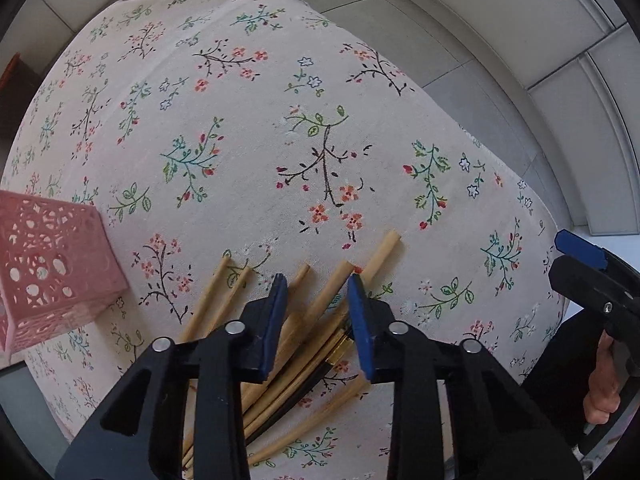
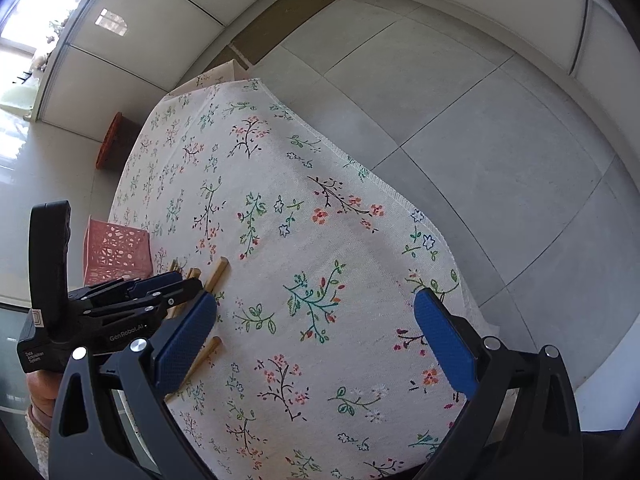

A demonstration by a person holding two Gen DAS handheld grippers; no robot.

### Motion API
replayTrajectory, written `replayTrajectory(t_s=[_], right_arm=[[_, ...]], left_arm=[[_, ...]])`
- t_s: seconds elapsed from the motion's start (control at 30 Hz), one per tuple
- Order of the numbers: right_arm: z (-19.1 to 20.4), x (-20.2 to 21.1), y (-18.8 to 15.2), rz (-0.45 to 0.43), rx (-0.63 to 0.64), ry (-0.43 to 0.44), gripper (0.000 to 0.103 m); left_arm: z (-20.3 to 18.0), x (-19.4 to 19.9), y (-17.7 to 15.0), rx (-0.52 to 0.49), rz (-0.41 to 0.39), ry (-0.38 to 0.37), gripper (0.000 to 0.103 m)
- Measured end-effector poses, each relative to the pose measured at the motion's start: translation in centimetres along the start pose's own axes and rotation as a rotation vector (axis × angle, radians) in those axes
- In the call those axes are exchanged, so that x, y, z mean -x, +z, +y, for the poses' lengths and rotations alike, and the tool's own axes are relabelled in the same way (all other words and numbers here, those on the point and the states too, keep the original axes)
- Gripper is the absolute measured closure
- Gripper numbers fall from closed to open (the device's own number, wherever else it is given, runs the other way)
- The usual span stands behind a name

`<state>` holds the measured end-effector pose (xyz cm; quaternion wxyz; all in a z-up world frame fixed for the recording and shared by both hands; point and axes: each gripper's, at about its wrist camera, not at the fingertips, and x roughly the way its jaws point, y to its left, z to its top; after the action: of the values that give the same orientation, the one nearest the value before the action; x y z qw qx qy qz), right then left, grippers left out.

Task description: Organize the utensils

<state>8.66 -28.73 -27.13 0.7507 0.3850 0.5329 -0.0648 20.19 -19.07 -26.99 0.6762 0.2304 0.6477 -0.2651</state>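
On the floral tablecloth (image 1: 248, 128), left claw (image 1: 318, 304) part-open over chopsticks (image 1: 328, 292), pink basket (image 1: 44, 264) beside, right claw (image 2: 316, 344) wide.

1. Chopsticks (image 1: 320, 312) lie in a loose pile on the tablecloth (image 1: 248, 128).
2. The basket (image 1: 48, 264) stands on the cloth just left of the pile.
3. The left gripper (image 1: 318, 320) hangs over the pile.
4. The right gripper (image 2: 316, 340) is to the pile's right.

i work in a home: floral tablecloth (image 1: 248, 128) over the surface, grey floor tiles (image 2: 460, 128), a sunlit window (image 2: 24, 12).
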Motion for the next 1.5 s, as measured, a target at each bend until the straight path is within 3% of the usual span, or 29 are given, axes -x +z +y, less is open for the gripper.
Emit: replayTrajectory(t_s=[0.3, 0.4, 0.6, 0.73, 0.93, 1.07, 1.2, 1.23, 1.3, 1.5], right_arm=[[0.6, -0.4, -0.4, 0.014, 0.022, -0.025, 0.007], [1.0, -0.8, -0.6, 0.027, 0.017, -0.04, 0.007], [3.6, -3.8, -0.4, 0.137, -0.064, -0.045, 0.009], [6.3, -5.6, 1.2, 0.123, -0.155, -0.109, 0.018], [9.1, -7.1, 2.2, 0.127, -0.256, -0.228, 0.034], [12.1, -8.1, 1.2, 0.096, -0.132, -0.335, 0.051], [14.0, -9.3, 1.1, 0.086, -0.085, -0.38, 0.074], [14.4, -9.7, 1.1, 0.09, -0.082, -0.363, 0.088], [14.9, -10.1, 1.1, 0.084, -0.09, -0.328, 0.09], [12.8, -9.1, 1.1, 0.098, -0.156, -0.081, 0.095]], left_arm=[[-2.6, -0.4, -0.7, -0.053, -0.026, 0.058, 0.09], [-1.4, 1.0, -1.8, -0.013, -0.08, 0.052, 0.092], [1.6, 6.1, -5.6, 0.101, -0.235, 0.004, 0.092], [4.2, 10.3, -9.0, 0.145, -0.338, -0.038, 0.092], [4.5, 15.1, -13.5, 0.135, -0.446, -0.055, 0.092], [5.5, 16.9, -14.9, 0.14, -0.491, -0.055, 0.093], [6.4, 17.9, -16.3, 0.142, -0.525, -0.055, 0.094], [6.5, 18.2, -16.6, 0.145, -0.531, -0.055, 0.094], [6.9, 18.8, -17.2, 0.156, -0.548, -0.051, 0.094], [8.2, 21.0, -18.9, 0.209, -0.599, -0.06, 0.095]])
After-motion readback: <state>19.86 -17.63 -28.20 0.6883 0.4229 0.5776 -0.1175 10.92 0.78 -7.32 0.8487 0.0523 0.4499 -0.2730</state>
